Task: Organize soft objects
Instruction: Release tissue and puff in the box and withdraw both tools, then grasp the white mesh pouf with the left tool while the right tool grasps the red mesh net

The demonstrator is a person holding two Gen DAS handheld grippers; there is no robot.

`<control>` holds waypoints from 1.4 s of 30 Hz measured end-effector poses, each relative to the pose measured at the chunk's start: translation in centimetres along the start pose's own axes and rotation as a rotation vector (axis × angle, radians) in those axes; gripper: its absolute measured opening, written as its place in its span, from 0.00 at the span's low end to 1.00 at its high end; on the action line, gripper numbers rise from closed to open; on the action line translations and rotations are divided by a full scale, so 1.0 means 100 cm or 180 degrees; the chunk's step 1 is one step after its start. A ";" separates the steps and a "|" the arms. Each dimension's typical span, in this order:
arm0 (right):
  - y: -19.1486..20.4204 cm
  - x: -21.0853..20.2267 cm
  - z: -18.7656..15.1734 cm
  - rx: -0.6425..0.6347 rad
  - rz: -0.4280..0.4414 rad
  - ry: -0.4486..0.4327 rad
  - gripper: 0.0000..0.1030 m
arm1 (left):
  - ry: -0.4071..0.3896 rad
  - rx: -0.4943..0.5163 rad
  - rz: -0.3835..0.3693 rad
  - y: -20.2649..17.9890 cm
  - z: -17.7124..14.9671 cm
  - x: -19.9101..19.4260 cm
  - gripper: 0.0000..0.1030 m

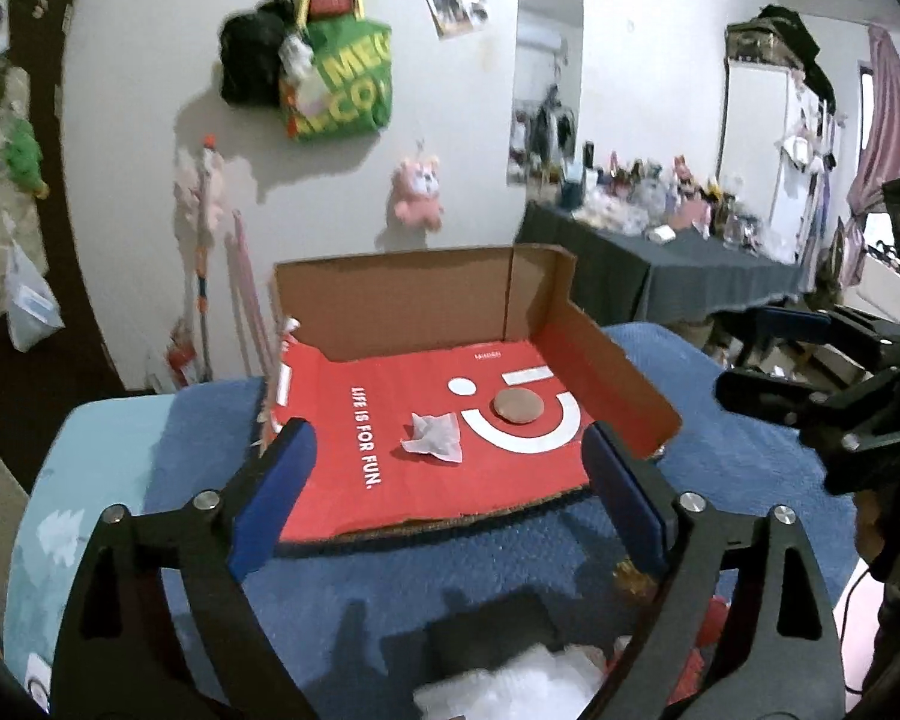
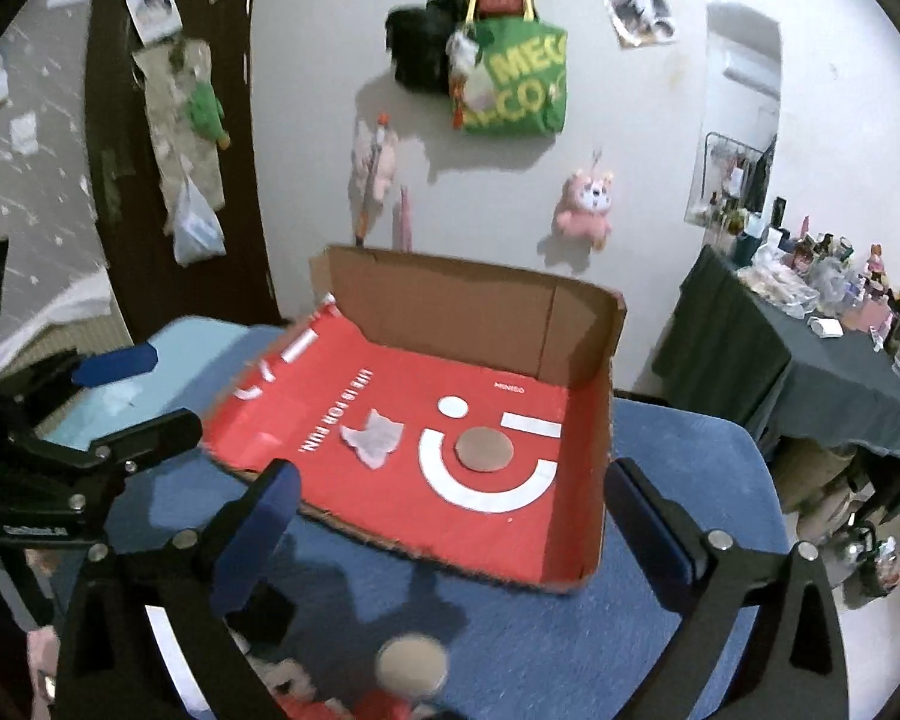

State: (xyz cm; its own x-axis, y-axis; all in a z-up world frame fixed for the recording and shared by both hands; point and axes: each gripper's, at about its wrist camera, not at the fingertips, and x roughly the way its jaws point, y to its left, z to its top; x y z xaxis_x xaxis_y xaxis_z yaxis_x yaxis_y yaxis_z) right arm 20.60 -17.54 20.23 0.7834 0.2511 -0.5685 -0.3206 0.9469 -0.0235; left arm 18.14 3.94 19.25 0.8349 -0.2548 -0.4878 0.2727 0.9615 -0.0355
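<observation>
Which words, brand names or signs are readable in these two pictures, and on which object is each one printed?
"LIFE IS FOR FUN." in white on the red floor of the cardboard box.
"MINISO", small, white, on the same floor near the back wall.
"MEG" above "CO", yellow, partly hidden, on the green bag hanging on the wall.
A white smiley sign on the box floor.
Wall posters and the left gripper's label: too blurred to read.

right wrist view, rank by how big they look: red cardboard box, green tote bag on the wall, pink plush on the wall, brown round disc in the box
1. Red cardboard box, by far the largest.
2. Green tote bag.
3. Pink plush toy and brown round disc look about alike; the plush hangs farther away, so I won't rank them.
</observation>
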 end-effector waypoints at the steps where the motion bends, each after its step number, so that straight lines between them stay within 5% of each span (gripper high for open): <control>1: 0.000 -0.009 -0.004 0.0011 -0.0007 -0.0055 1.00 | -0.0072 0.0003 0.0044 -0.003 -0.005 -0.010 0.90; 12: 0.018 -0.076 -0.084 0.0124 -0.0039 -0.0447 1.00 | -0.0512 -0.0008 0.0239 -0.034 -0.077 -0.082 0.95; 26: 0.024 -0.045 -0.183 0.0313 -0.0196 -0.0202 1.00 | -0.0122 -0.0183 0.0317 -0.042 -0.163 -0.059 0.95; 42: 0.025 -0.025 -0.193 0.0240 -0.0130 -0.0190 1.00 | 0.0082 -0.0206 0.0296 -0.038 -0.170 -0.038 0.95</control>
State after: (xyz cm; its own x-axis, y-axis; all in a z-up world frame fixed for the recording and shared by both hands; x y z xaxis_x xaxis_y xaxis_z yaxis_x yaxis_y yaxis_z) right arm 7.54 -19.65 5.69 0.8260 0.2214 -0.5183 -0.2485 0.9685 0.0176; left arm 5.77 3.04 6.41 0.8424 -0.1621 -0.5139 0.1624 0.9857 -0.0447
